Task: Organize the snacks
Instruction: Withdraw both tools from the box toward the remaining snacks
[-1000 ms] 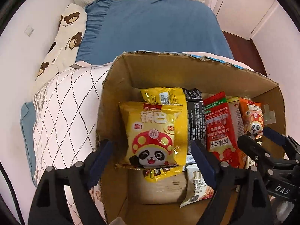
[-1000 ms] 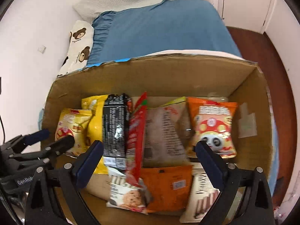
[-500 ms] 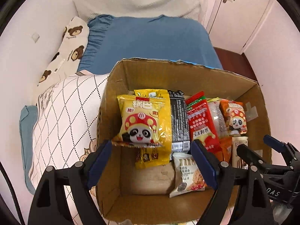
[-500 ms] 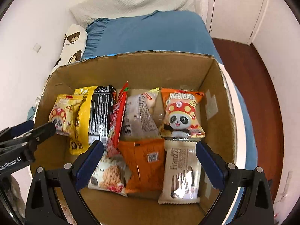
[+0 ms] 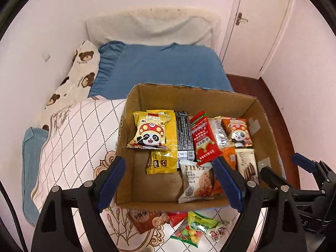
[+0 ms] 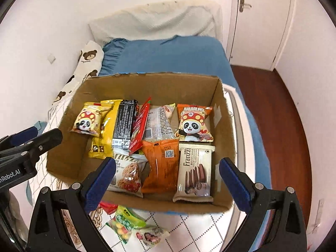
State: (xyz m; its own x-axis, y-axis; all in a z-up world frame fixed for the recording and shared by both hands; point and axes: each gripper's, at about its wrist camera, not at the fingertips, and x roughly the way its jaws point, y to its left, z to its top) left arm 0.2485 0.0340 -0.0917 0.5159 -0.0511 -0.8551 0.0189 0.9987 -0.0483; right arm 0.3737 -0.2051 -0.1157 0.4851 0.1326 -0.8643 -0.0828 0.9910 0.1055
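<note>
An open cardboard box (image 5: 189,99) (image 6: 147,84) stands on the bed and holds several snack packs. A yellow panda pack (image 5: 150,131) (image 6: 88,119) leans at its left, an orange panda pack (image 6: 194,124) at its right, with a Franzzi wafer pack (image 6: 195,176) in front. Loose snacks lie on the quilt before the box: a green candy bag (image 5: 193,227) (image 6: 124,224), a brown pack (image 5: 145,220) and a small pink pack (image 6: 151,236). My left gripper (image 5: 170,182) and my right gripper (image 6: 168,182) are both open and empty, held above the box's near edge.
A quilt with a diamond pattern (image 5: 73,147) covers the bed's near part. A blue sheet (image 5: 159,69), a bear-print pillow (image 5: 77,75) and a white headboard cover (image 5: 151,27) lie beyond. Wooden floor (image 6: 273,115) and a door (image 6: 258,21) are to the right.
Both grippers have pulled up and back from the box, so the whole box and the loose snacks in front of it now show. Both stayed open.
</note>
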